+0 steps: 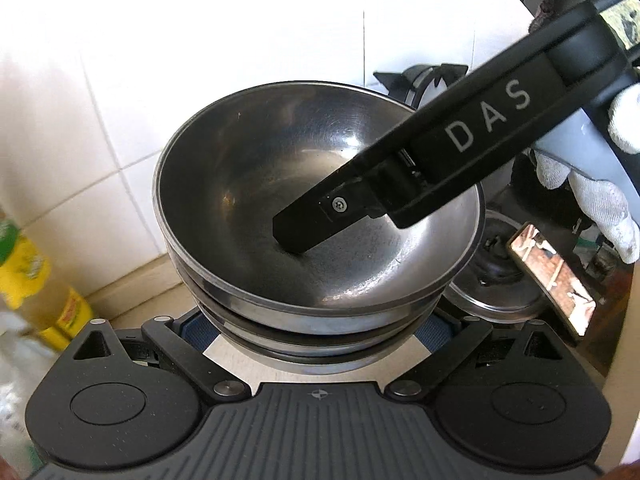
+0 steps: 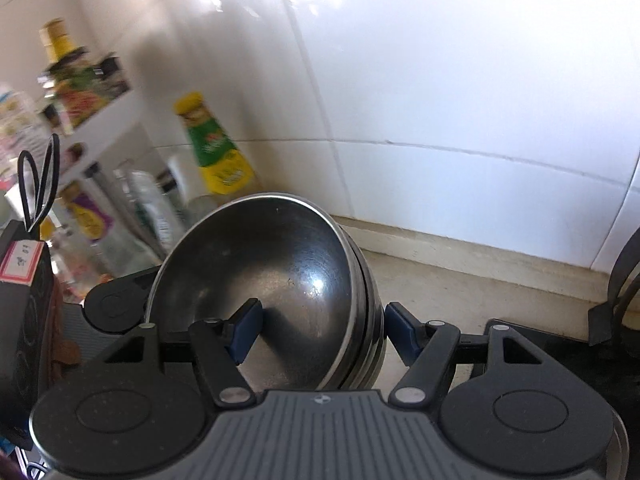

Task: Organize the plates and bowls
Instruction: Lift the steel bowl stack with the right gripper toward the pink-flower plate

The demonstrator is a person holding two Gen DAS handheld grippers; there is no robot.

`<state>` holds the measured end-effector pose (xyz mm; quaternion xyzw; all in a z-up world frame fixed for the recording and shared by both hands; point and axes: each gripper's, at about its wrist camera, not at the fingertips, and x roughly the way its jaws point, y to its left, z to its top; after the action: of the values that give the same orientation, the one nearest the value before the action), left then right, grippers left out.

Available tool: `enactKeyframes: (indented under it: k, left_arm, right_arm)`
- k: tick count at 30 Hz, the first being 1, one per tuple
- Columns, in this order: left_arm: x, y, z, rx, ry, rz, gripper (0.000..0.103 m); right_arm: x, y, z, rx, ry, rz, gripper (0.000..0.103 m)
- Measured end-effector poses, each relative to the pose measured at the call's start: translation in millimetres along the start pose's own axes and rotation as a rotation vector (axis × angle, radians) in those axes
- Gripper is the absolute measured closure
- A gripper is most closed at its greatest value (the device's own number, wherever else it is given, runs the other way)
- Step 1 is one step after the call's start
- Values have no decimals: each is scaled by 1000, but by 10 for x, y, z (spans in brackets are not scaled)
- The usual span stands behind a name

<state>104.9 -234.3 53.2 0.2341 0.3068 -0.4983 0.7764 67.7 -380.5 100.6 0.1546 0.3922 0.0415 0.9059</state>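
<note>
A nested stack of steel bowls sits on the pale counter against the white tiled wall. It also shows in the right wrist view. My right gripper is open and straddles the right rim of the stack: one blue-padded finger is inside the top bowl, the other outside the wall. In the left wrist view that inside finger reaches down to the bowl's bottom. My left gripper is open, its fingers either side of the stack's lower front.
A yellow-green sauce bottle and a white rack of condiment jars stand left of the bowls. A steel pot lid and a black hob pan support lie to the right. A phone rests near the lid.
</note>
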Motion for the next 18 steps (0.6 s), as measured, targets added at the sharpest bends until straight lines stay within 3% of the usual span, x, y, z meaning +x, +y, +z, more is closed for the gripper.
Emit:
enactKeyframes:
  k: [10, 18]
  left_arm:
    - [-584, -463, -385, -64, 11, 71, 4]
    - [-625, -741, -808, -141, 50, 94, 4]
  right_arm:
    - [-337, 473, -424, -83, 25, 80, 18]
    - [-261, 686, -809, -100, 93, 133, 18]
